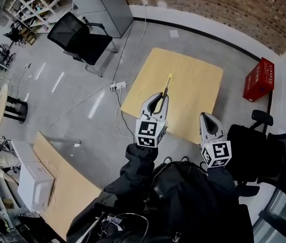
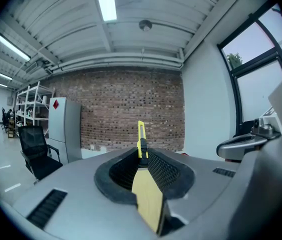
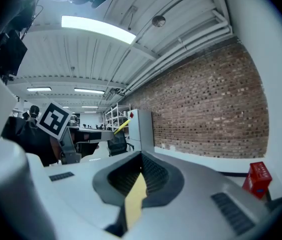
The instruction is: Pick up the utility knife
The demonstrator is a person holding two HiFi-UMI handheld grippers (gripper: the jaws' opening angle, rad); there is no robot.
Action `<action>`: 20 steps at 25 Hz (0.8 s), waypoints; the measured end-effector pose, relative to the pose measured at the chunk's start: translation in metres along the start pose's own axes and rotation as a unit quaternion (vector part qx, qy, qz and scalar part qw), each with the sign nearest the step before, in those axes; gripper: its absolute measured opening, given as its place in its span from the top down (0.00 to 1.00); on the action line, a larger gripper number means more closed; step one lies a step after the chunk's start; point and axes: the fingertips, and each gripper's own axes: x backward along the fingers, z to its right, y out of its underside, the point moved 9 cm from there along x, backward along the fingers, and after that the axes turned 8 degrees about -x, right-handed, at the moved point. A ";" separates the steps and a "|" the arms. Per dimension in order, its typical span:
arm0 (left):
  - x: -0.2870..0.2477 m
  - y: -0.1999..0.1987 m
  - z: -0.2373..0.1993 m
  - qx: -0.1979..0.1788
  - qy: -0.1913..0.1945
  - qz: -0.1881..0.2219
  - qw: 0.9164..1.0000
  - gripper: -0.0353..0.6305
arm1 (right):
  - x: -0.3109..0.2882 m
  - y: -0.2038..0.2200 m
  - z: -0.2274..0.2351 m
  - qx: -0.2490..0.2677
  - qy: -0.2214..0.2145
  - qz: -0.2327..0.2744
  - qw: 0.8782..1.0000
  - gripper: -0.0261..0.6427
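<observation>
My left gripper (image 1: pixel 162 97) is shut on the yellow utility knife (image 1: pixel 168 82), held up in the air over the light wooden table (image 1: pixel 193 85). In the left gripper view the knife (image 2: pixel 141 138) sticks out forward between the ribbed pads (image 2: pixel 163 170) of the left gripper (image 2: pixel 142 156), nipped at its black slider. The right gripper (image 1: pixel 207 116) hovers to the right at the table's near edge, its tips together and nothing in them. From the right gripper view its jaws (image 3: pixel 141 158) meet at the front, and the knife (image 3: pixel 122 125) shows far left beside the left gripper's marker cube (image 3: pixel 55 119).
A red crate (image 1: pixel 259 80) stands on the floor right of the table. One black office chair (image 1: pixel 79 37) is at the upper left, another (image 1: pixel 264 156) at the right. A power strip and cables (image 1: pixel 117 86) lie left of the table. A second wooden table (image 1: pixel 62 186) is lower left.
</observation>
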 end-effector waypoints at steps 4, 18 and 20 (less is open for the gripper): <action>0.002 -0.007 -0.005 -0.004 -0.004 0.012 1.000 0.85 | -0.003 -0.010 -0.003 0.008 0.001 0.014 1.000 0.96; 0.014 -0.035 -0.013 -0.007 -0.032 0.060 0.998 0.85 | -0.004 -0.048 -0.009 0.041 -0.010 0.061 0.997 0.96; 0.015 -0.039 -0.014 -0.007 -0.034 0.066 0.997 0.85 | -0.005 -0.053 -0.009 0.044 -0.010 0.066 0.997 0.96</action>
